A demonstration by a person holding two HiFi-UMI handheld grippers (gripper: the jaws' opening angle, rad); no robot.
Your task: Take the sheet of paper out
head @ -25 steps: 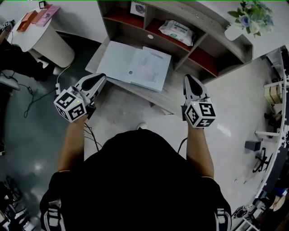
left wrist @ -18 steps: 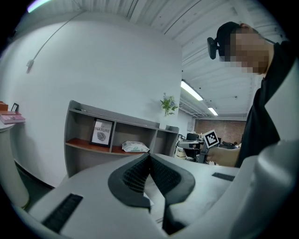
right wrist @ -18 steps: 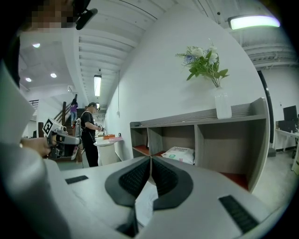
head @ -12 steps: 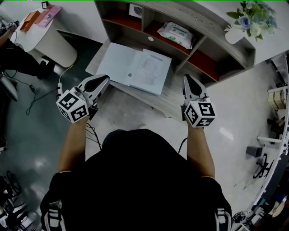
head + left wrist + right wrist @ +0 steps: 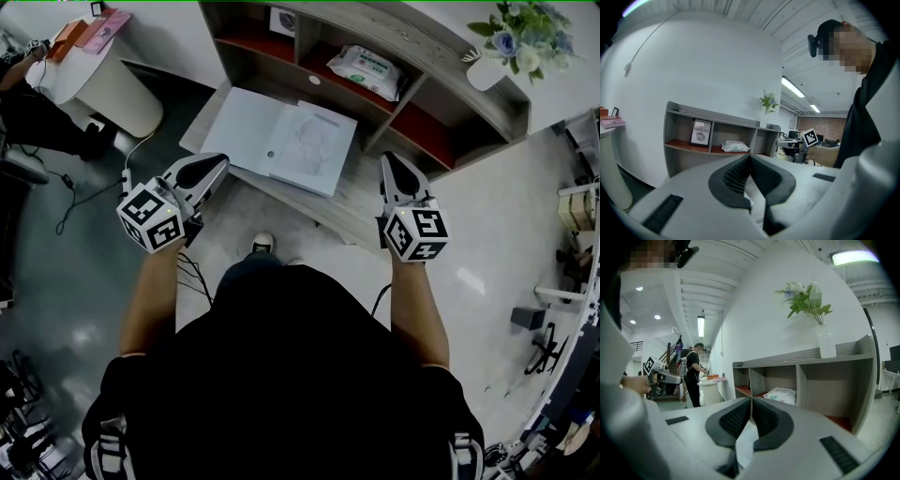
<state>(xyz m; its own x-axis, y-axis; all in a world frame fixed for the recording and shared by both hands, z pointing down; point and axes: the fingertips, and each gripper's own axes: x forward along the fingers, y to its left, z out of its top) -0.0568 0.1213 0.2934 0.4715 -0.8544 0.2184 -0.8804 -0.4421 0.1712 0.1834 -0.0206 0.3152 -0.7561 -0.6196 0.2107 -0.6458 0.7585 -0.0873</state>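
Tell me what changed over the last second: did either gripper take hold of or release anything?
Nothing was taken hold of or let go. The person's shoe has come forward into fuller view, as in a small step. The left gripper and right gripper stayed shut and empty, short of the open folder. Its sheet of paper lies where it was.

The person's shoe (image 5: pixel 262 244) now shows ahead of the body, with a knee (image 5: pixel 246 275) in jeans behind it (earlier only a pale toe tip peeks out, further right). The left gripper (image 5: pixel 221 161) sits slightly further right. At top left, a bystander's hand (image 5: pixel 36 47) now reaches the round white table (image 5: pixel 112 89).
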